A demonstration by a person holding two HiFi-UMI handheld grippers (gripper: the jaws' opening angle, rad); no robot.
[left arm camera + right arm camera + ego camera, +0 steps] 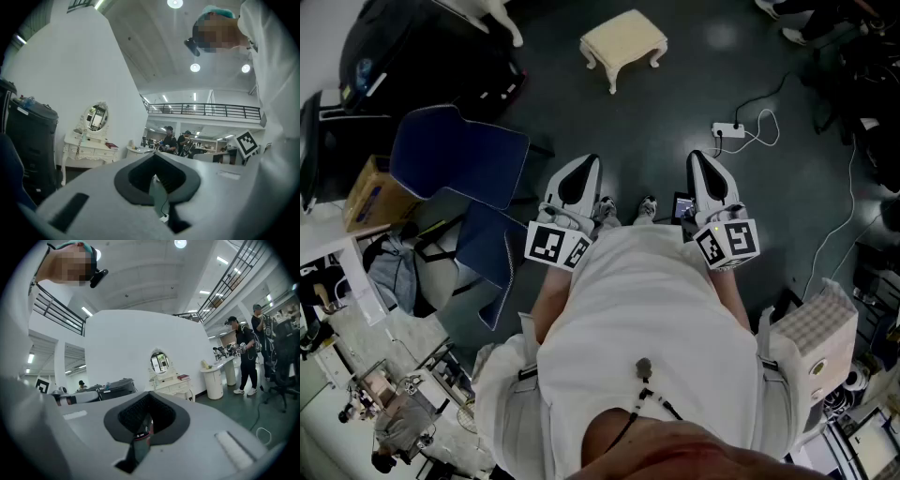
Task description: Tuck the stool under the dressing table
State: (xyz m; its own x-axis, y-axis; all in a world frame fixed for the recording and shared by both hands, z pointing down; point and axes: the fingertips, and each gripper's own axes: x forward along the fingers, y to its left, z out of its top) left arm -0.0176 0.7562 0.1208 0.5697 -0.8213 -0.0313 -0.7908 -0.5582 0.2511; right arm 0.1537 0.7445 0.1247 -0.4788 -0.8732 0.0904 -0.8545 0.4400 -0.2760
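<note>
Held close against the person's white shirt [647, 309], the left tool [583, 164] and right tool [697, 157] point to 12 o'clock. Each is a smooth white shell lined with ribbed black pads. Both are pressed together at the tips, pinching nothing. At 10 o'clock sits a blue moulded chair [459, 155], and at 1 o'clock a white power strip [728, 129] with a looping cable. Farther off at 12 o'clock the stool [623, 39] stands alone on the dark floor [675, 94], with a cream padded rectangular top and curved legs. Farthest, in the left gripper view, the dressing table [86, 151] stands at 9 o'clock against a white wall, carved and white, topped by an oval mirror [96, 117].
</note>
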